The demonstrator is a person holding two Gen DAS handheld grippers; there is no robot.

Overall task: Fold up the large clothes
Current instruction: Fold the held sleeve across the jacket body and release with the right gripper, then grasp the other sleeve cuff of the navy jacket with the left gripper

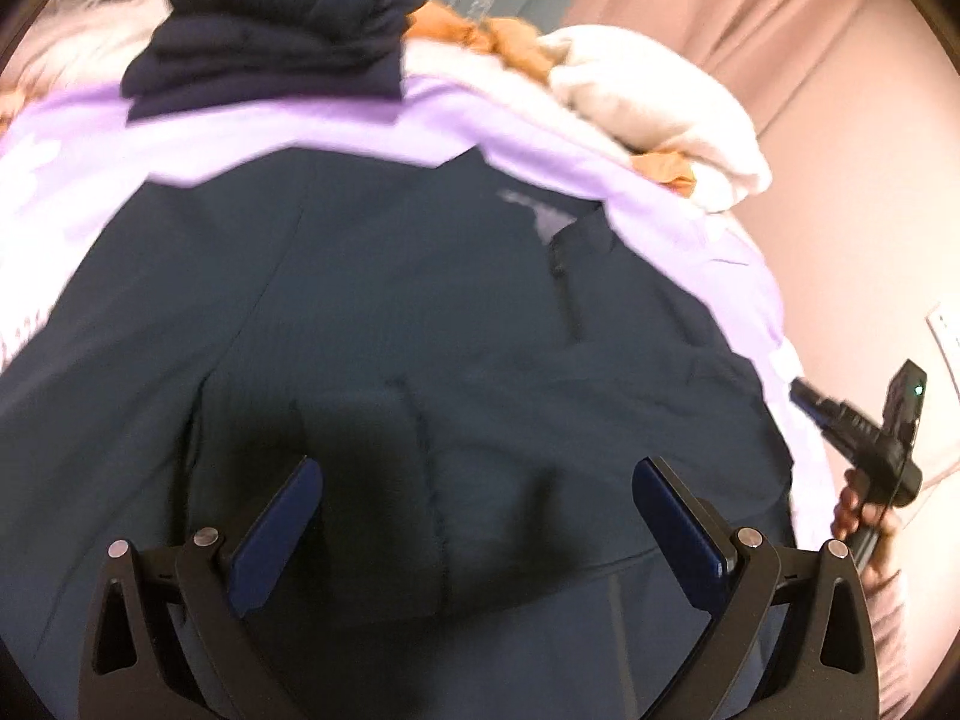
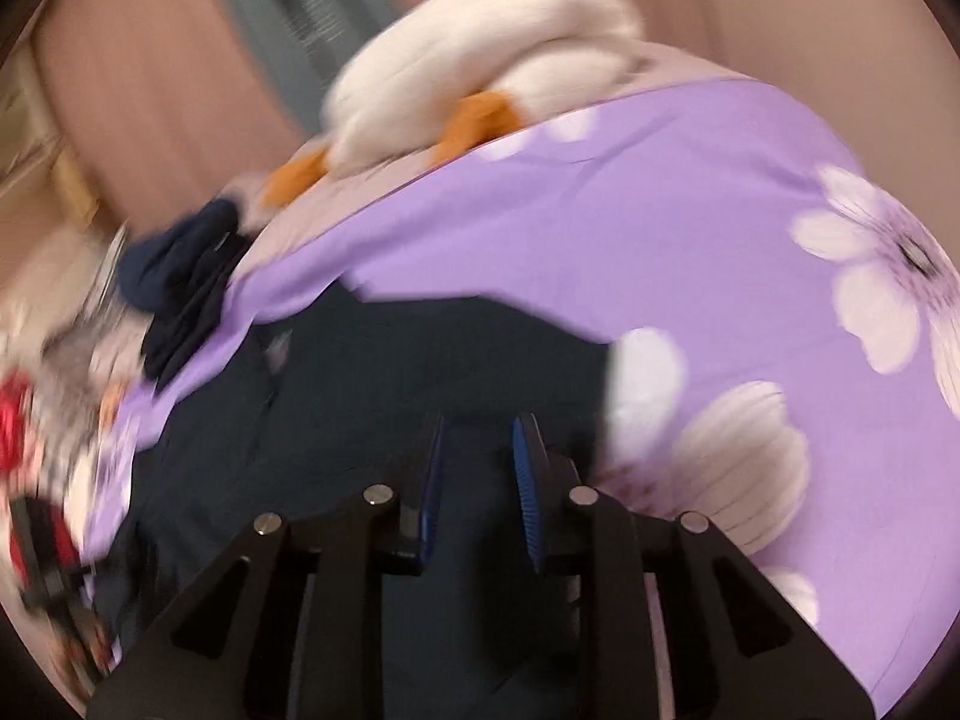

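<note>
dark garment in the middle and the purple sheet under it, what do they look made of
Dark garment: looks like thin, smooth woven synthetic with a matte finish; flat panels, stitched seams, a zip. Purple sheet: likely smooth printed cotton or polyester, with a white flower print and soft creases. Blur leaves both uncertain.

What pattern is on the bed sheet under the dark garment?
The sheet is purple with big white flowers, clearest in the right wrist view.

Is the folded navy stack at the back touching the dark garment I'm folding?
Apart. The left wrist view shows a strip of purple sheet between the navy stack and the dark garment.
</note>
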